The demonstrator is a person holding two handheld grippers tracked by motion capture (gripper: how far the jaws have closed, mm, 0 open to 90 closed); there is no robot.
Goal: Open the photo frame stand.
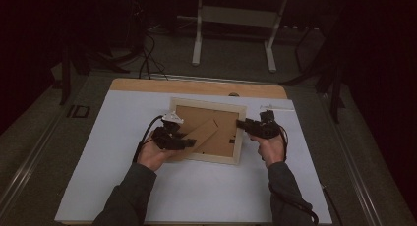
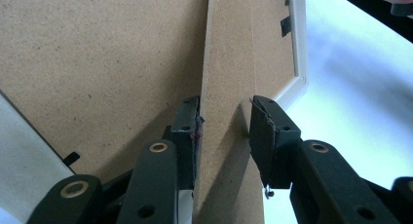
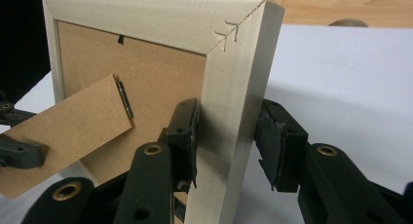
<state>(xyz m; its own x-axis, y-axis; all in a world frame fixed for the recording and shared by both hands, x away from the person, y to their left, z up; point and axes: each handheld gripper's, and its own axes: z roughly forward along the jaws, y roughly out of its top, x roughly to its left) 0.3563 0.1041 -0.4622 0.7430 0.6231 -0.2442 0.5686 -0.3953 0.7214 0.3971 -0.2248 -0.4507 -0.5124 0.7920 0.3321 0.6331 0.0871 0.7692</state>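
Frame (image 1: 207, 130) is straddled at its right rail by the right gripper (image 3: 226, 136), pads not clamped; stand (image 2: 229, 112) is bracketed by the half-open left gripper (image 2: 224, 129), one pad touching.

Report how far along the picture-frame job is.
Done: the wooden picture frame lies back-up on the white table sheet, its fibreboard easel stand swung out. In hand: right claw straddles the frame's side rail; left claw straddles the stand, one pad touching. Left: standing the frame upright, probably.
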